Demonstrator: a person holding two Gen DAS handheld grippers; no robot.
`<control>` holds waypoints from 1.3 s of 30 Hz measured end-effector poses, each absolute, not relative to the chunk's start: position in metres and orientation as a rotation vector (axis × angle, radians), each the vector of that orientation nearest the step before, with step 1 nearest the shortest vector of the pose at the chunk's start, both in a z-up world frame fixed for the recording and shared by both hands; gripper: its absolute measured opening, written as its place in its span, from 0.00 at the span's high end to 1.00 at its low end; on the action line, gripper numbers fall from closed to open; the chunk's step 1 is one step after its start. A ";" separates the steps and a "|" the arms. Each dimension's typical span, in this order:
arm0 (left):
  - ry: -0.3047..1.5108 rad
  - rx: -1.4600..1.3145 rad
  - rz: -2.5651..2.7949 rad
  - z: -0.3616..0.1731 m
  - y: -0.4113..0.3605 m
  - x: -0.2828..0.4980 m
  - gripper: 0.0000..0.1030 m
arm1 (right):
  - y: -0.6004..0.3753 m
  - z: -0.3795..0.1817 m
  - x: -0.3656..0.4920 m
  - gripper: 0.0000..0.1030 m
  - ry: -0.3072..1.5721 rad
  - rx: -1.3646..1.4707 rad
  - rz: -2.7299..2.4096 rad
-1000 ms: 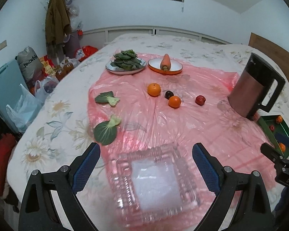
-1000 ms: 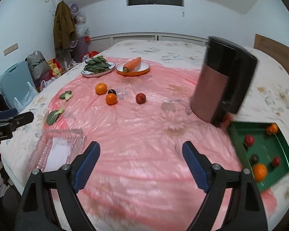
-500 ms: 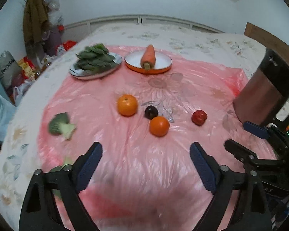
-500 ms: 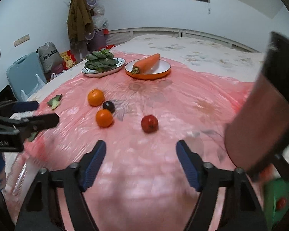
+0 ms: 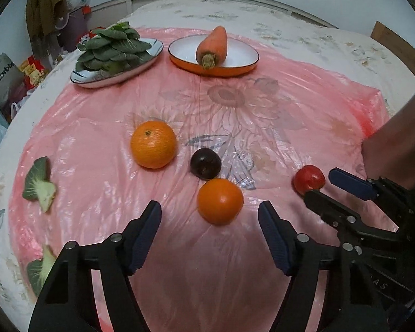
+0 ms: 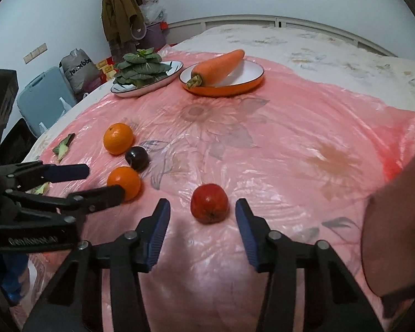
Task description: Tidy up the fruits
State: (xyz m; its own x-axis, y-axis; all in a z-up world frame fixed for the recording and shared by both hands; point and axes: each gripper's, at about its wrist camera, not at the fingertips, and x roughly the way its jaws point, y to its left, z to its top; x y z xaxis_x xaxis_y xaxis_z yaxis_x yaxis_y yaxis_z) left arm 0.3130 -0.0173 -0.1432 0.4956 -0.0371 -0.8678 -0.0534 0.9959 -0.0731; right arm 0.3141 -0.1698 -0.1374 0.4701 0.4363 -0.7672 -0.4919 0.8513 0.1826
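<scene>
Four fruits lie loose on the pink sheet (image 5: pixel 304 127) over the bed, none gathered yet: we hold our left tongs (image 5: pixel 209 215) wide around the small orange (image 5: pixel 220 200) and our right tongs (image 6: pixel 202 213) wide around the red fruit (image 6: pixel 209 203), both ungrasped, leaving the large orange (image 5: pixel 153 144) and dark plum (image 5: pixel 205 163).

Two low fisheye views, each taken close above the pink sheet (image 5: pixel 96 144) on the bed and faced toward the far plates; the left is centred on an orange (image 5: pixel 220 200), the right on a red fruit (image 6: pixel 209 203); both fruits are shared.
</scene>
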 end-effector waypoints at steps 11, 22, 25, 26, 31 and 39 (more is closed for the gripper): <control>1.107 -0.152 0.025 -0.163 -0.014 0.326 0.46 | -0.154 -0.154 0.329 0.55 0.964 -0.159 0.599; 1.135 -0.166 -0.009 -0.162 -0.010 0.326 0.68 | -0.160 -0.160 0.339 0.69 1.010 -0.092 0.593; 1.137 -0.184 -0.012 -0.160 -0.007 0.325 0.68 | -0.160 -0.157 0.340 0.69 1.013 -0.082 0.594; 1.135 -0.193 -0.014 -0.159 -0.006 0.324 0.68 | -0.161 -0.156 0.340 0.69 1.013 -0.077 0.594; 1.122 -0.218 -0.012 -0.151 -0.005 0.322 0.68 | -0.166 -0.146 0.335 0.69 1.003 -0.056 0.590; 1.105 -0.233 -0.005 -0.142 -0.005 0.318 0.68 | -0.184 -0.132 0.327 0.69 0.986 -0.022 0.550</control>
